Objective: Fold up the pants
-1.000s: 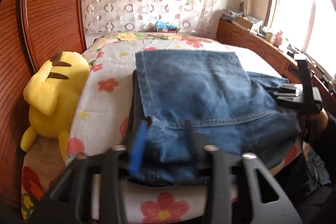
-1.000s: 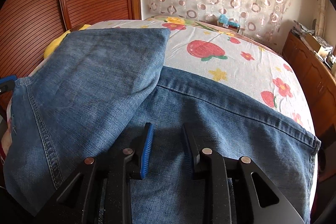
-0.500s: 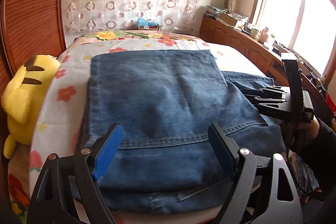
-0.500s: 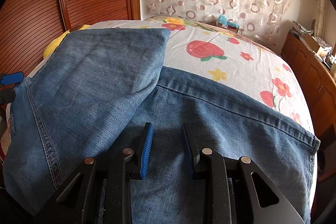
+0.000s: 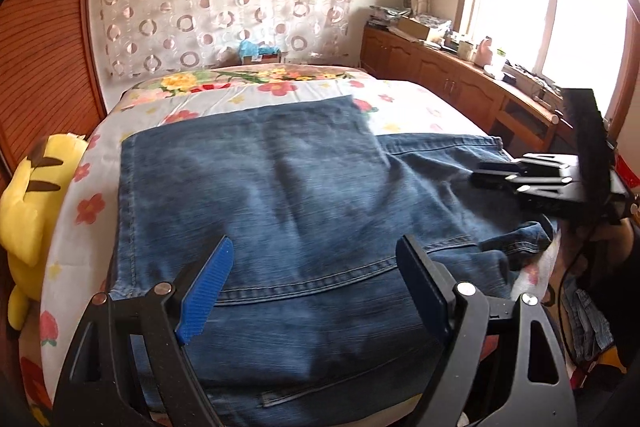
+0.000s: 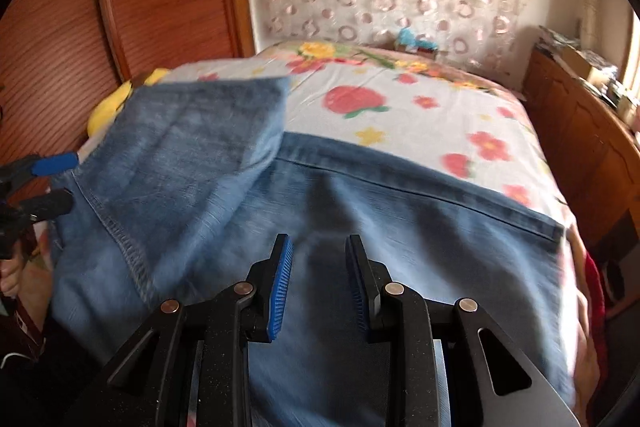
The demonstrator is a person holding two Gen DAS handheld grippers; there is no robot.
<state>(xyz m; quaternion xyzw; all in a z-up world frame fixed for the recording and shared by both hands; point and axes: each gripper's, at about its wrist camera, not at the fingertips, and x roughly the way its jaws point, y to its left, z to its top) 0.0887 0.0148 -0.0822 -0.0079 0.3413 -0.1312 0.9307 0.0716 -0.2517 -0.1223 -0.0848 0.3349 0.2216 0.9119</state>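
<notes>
Blue jeans (image 5: pixel 280 195) lie on the flowered bed sheet (image 5: pixel 88 207), one part folded over the rest, with a stitched hem running across near me. My left gripper (image 5: pixel 314 243) hovers over the near edge of the fold, jaws wide open and nothing between them. In the right wrist view the jeans (image 6: pixel 360 227) are blurred by motion. My right gripper (image 6: pixel 318 241) hangs just above them with a narrow gap between its pads and no cloth pinched. It also shows as the right gripper (image 5: pixel 484 177) at the jeans' right side. The left gripper (image 6: pixel 52 183) appears at the left edge.
A yellow plush toy (image 5: pixel 28 195) leans at the bed's left side against the wooden panel (image 5: pixel 40 67). Wooden cabinets (image 5: pixel 460 83) with clutter run under the window on the right. A patterned curtain hangs behind the bed. A hand (image 5: pixel 604 239) holds the right gripper.
The left gripper let go of the folded hem, opened wide and shifted sideways along the near edge. The right gripper, gap unchanged, has lifted a little, and its view is now blurred.
</notes>
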